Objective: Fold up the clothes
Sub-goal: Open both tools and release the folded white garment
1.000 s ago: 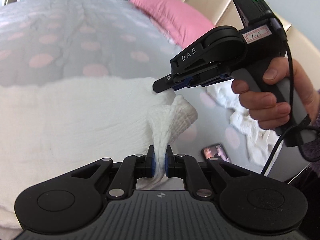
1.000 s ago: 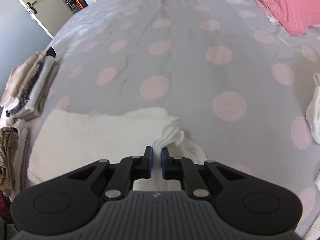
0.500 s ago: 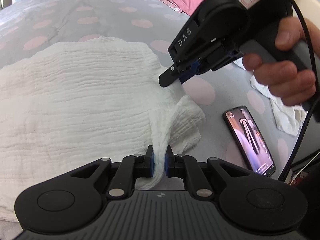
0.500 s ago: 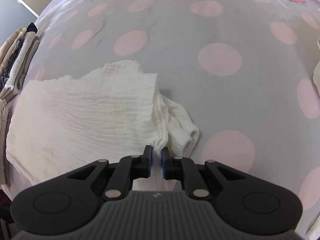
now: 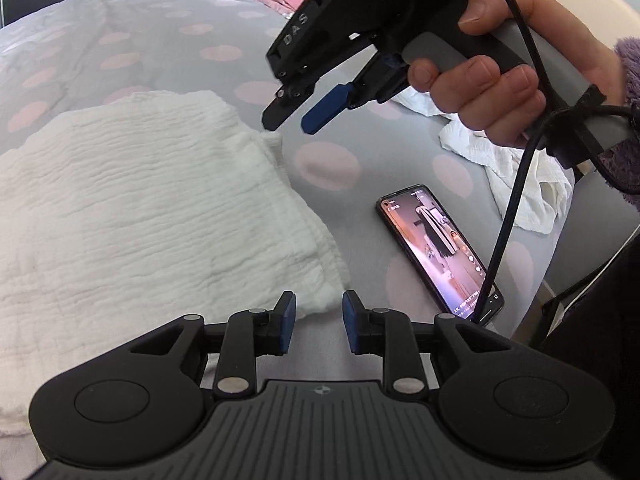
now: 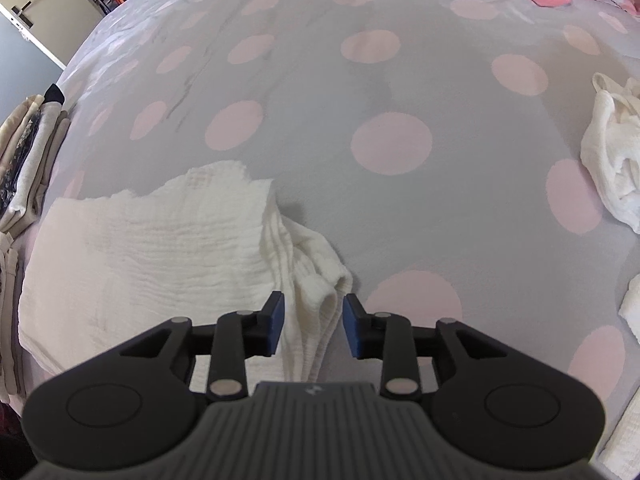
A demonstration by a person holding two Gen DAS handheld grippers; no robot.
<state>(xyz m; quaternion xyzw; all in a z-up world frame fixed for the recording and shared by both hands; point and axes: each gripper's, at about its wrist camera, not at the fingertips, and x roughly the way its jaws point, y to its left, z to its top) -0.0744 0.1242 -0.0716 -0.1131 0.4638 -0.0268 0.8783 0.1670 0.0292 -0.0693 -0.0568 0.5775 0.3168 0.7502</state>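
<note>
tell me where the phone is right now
In the left wrist view the phone lies screen-up on the polka-dot bedsheet, right of the folded white cloth and nearer than the crumpled white garment.

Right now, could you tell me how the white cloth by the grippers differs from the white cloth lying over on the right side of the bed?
The folded white cloth lies flat and layered with fairly straight edges; the crumpled white cloth sits bunched in a heap. The folded one looks clearly larger in both views. The folded one lies just in front of the open left gripper and right gripper; the crumpled one lies apart, untouched. Both are white, crinkled fabric on the dotted bedspread.
</note>
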